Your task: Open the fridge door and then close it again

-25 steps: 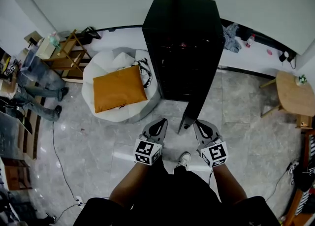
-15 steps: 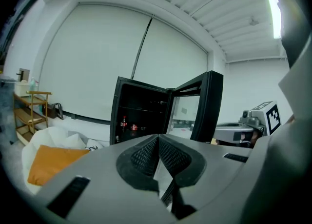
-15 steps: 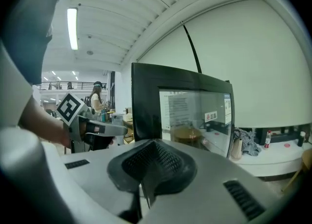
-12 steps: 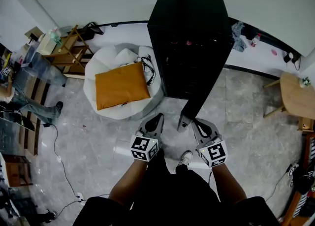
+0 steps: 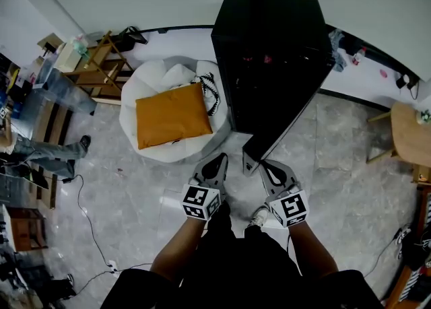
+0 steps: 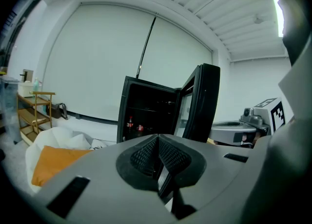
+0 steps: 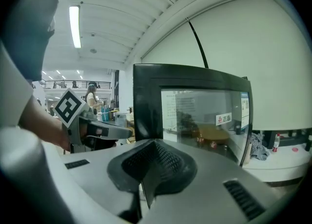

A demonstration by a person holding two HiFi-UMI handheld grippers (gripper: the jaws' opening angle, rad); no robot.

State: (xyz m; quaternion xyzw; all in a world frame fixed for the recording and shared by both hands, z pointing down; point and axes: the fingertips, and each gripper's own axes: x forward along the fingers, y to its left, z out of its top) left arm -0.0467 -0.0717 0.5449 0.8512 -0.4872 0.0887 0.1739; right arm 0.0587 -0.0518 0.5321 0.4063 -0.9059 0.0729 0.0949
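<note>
Fridge [image 5: 269, 52]: black, against the wall, its inside open to the room, with bottles on a shelf.
Door [image 5: 283, 129]: swung wide toward the person, its free edge between the two claws.
Right claw [image 5: 264, 166]: clenched, empty, on the door's outer glass side. Closing likely goes best with a flat, steady push near the free edge.
Left claw [image 5: 217, 161]: clenched, empty, on the inner side, best kept clear of the gap.
Since a second ago: the fridge sits further right in the head view. The door is open as before, with both claws flanking it.
</note>
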